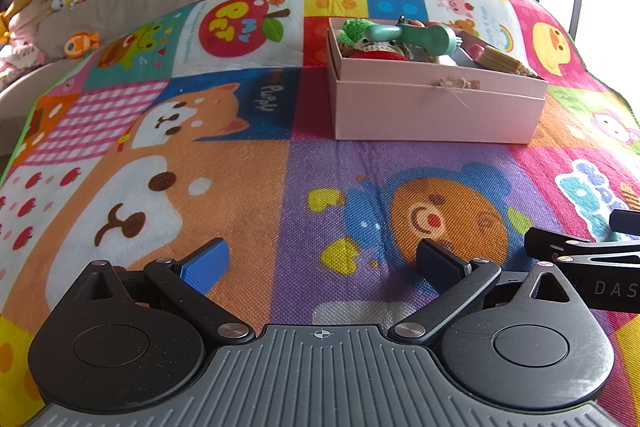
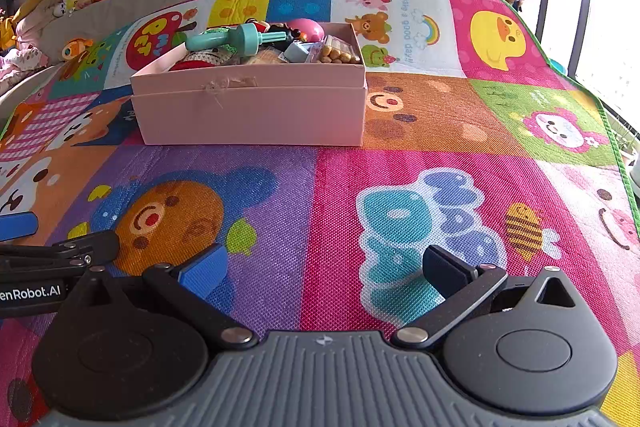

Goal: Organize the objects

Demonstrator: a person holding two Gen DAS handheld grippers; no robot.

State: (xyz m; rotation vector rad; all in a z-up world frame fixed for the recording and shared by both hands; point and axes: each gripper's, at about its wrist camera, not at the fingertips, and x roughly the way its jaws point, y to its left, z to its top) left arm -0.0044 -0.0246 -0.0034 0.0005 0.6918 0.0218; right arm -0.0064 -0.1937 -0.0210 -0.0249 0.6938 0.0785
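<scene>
Toward the mat's [image 1: 256, 187] far edge, pink box [image 1: 436, 111] crammed with toys [image 2: 240, 41]; nearer, left gripper [image 1: 322, 265] and right gripper [image 2: 320, 269], both agape, gripping nothing.

Sitting on the mat [image 2: 400, 163], ahead of both grippers: the box [image 2: 250, 107], holding toys [image 2: 240, 41]; plush animals [image 1: 80, 43] lying far left.

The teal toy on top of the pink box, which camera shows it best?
The right wrist view: the teal toy lies broadside there, handle to prongs, atop the pink box. The left wrist view shows it end-on and foreshortened.
</scene>
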